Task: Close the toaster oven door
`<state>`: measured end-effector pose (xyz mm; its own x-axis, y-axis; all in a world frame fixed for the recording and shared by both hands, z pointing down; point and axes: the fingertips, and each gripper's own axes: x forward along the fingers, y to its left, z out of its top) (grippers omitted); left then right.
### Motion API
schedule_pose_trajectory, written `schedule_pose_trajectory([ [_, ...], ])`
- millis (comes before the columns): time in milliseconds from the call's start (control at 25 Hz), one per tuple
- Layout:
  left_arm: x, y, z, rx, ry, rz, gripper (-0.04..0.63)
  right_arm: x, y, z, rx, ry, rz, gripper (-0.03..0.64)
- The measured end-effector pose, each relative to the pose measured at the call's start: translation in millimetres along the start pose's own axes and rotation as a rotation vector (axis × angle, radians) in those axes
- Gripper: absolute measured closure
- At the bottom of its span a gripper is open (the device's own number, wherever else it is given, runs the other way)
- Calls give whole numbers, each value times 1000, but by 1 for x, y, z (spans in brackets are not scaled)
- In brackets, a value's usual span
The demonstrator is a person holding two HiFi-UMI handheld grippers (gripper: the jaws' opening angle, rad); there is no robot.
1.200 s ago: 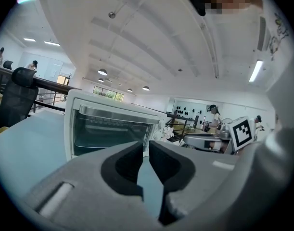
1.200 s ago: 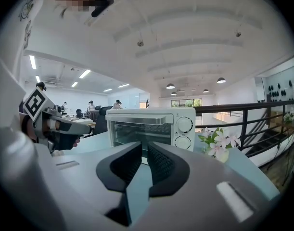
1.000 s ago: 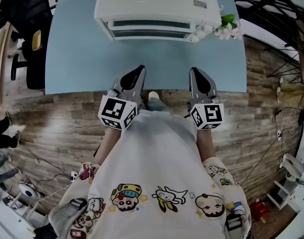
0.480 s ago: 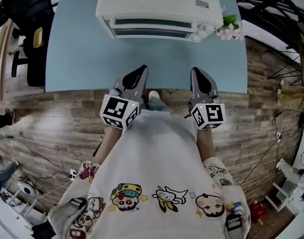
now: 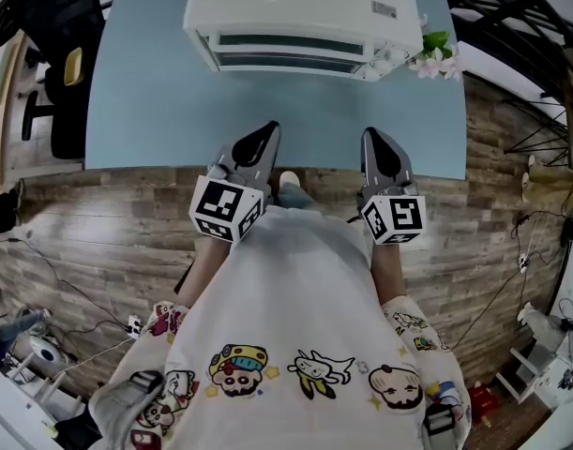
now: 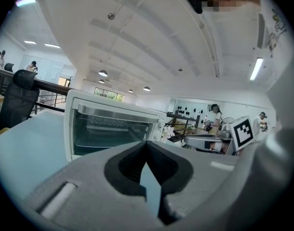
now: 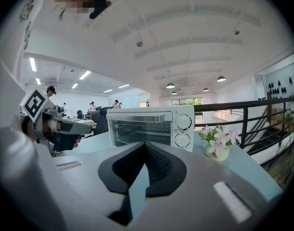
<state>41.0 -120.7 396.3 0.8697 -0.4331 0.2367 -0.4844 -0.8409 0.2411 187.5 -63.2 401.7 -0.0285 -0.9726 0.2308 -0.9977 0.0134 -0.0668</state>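
A white toaster oven (image 5: pixel 303 17) stands at the far side of the pale blue table (image 5: pixel 155 111). Its glass door (image 7: pixel 143 129) sits upright against the front, with the handle along the top, and two knobs (image 7: pixel 183 130) are on its right. My left gripper (image 5: pixel 263 129) and right gripper (image 5: pixel 373 133) hover side by side over the table's near edge, close to the person's body and well short of the oven. Both are shut with nothing between the jaws. The oven (image 6: pixel 110 129) lies ahead of the left gripper (image 6: pixel 147 144), and ahead of the right gripper (image 7: pixel 145 145) as well.
A small vase of pink-white flowers (image 5: pixel 436 54) stands right of the oven. A black office chair (image 5: pixel 52 73) is at the table's left side. Wooden floor with cables surrounds the table, and a black railing (image 7: pixel 262 124) runs at the right.
Both grippers stay in the same place and stay shut. The head view has drifted slightly, so the oven sits a touch higher and to the right.
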Motion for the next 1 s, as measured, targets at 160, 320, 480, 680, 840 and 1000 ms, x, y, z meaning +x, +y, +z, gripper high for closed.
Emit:
schedule_pose_trajectory([
  [160, -1, 3, 1, -1, -3, 10, 595, 2, 1, 1, -3, 3, 6, 609],
  [320, -3, 5, 2, -2, -2, 19, 595, 3, 2, 1, -6, 7, 10, 609],
  [480, -4, 6, 1, -1, -4, 25, 595, 3, 2, -1, -8, 10, 12, 609],
  [680, -4, 8, 1, -3, -4, 31, 595, 3, 2, -1, -10, 10, 15, 609],
  [840, -2, 9, 2, -6, -7, 34, 595, 4, 0, 1, -14, 11, 15, 609],
  [1000, 0, 8, 3, -7, -7, 31, 595, 3, -1, 1, -15, 14, 12, 609],
])
